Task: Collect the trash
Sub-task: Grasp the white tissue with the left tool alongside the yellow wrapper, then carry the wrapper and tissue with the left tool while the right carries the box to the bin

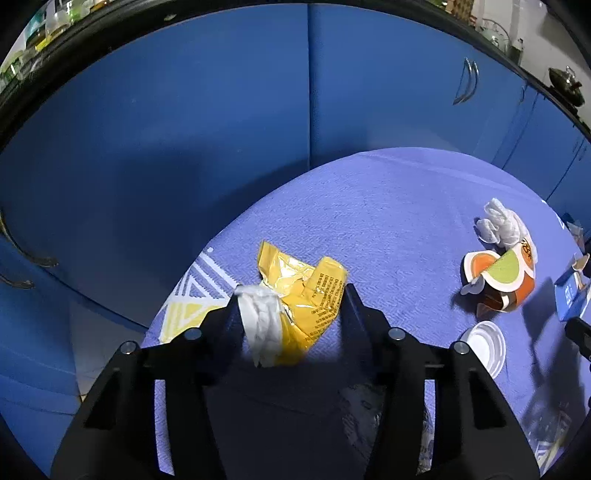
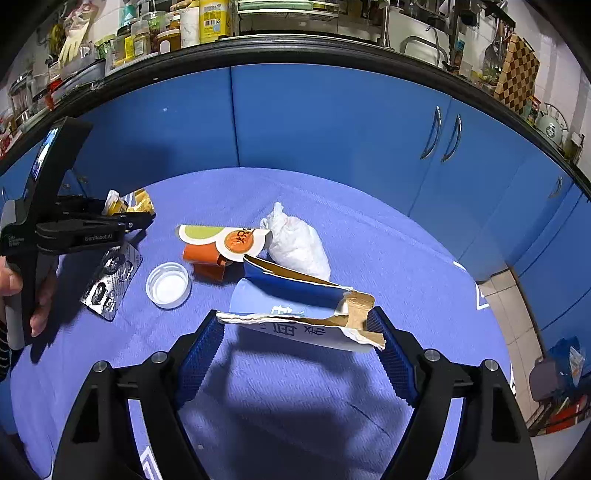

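Note:
My left gripper (image 1: 291,295) is open around a crumpled yellow wrapper (image 1: 299,284) and a twisted white tissue (image 1: 258,321) on the purple cloth (image 1: 388,206); its fingers stand on either side of them. The left gripper also shows in the right wrist view (image 2: 144,218). My right gripper (image 2: 299,325) is open around a torn blue cardboard box (image 2: 299,302), with the fingers at the box's two ends. Beyond it lie a crushed orange paper cup (image 2: 218,243), a white plastic bag (image 2: 295,243), a white lid (image 2: 168,284) and a foil blister pack (image 2: 110,280).
Blue cabinet doors (image 2: 325,125) stand behind the cloth-covered table. A black counter edge above holds jars and bottles (image 2: 155,33). Tiled floor (image 2: 517,314) shows to the right of the table. The cup (image 1: 498,280), bag (image 1: 502,221) and lid (image 1: 484,343) also lie right in the left wrist view.

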A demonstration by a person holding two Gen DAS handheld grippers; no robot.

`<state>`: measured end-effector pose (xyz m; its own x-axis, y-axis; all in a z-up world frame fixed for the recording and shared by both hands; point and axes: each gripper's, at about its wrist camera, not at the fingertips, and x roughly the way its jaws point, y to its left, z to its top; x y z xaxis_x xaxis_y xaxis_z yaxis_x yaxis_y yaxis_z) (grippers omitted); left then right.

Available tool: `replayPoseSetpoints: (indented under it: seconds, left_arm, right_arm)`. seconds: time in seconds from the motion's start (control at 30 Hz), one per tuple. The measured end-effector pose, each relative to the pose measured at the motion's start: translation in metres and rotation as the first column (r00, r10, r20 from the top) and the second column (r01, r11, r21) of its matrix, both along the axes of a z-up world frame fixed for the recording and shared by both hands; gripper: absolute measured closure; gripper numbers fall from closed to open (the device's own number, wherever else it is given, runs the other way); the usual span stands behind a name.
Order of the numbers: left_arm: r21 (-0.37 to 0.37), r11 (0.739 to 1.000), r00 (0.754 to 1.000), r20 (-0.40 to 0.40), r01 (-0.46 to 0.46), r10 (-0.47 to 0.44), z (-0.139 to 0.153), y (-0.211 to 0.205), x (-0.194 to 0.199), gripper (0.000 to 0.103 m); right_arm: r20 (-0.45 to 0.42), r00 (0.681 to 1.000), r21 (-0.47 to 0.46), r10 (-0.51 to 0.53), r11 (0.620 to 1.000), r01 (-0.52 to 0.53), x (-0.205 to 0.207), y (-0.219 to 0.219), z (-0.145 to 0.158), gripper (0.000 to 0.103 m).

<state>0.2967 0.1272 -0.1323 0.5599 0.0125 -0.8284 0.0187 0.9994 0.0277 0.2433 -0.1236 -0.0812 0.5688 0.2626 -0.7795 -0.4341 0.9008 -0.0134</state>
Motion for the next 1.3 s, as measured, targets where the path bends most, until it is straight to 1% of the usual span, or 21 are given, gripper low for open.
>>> replayPoseSetpoints:
  seconds: [0.1,0.43,0.77,0.9,1.1,1.3]
  left_arm:
    - [-0.014,1.000,1.000,0.006,0.014,-0.014,0.003,-0.003,-0.003,0.055]
    - [-0.030,0.998,0.997,0.041,0.060,-0.059,0.023,-0.017,-0.041,0.055]
    - [-0.013,0.990,0.987,0.069,0.143,-0.142,0.043,-0.055,-0.080,0.055]
    - [-0.001,0.982,0.979,0.083,0.189,-0.188,0.056,-0.077,-0.100,0.055]
    - [0.017,0.965,0.959,0.102,0.263,-0.263,0.069,-0.122,-0.122,0.055]
    - [0.035,0.941,0.932,0.130,0.336,-0.337,0.084,-0.164,-0.141,0.055]
  right_arm:
    - [0.007,1.000,-0.002,0.004,1.000,-0.004,-0.002,0.001,0.002,0.025]
    - [0.030,1.000,-0.003,0.003,1.000,-0.003,-0.022,-0.006,0.014,0.025]
    - [0.079,0.997,-0.004,-0.017,1.000,0.017,-0.054,-0.028,0.038,0.025]
    - [0.102,0.994,-0.010,-0.025,1.000,0.027,-0.071,-0.040,0.049,0.025]
    - [0.137,0.989,-0.023,-0.056,0.998,0.059,-0.098,-0.066,0.064,0.025]
    - [0.173,0.979,-0.036,-0.106,0.993,0.114,-0.125,-0.101,0.078,0.025]
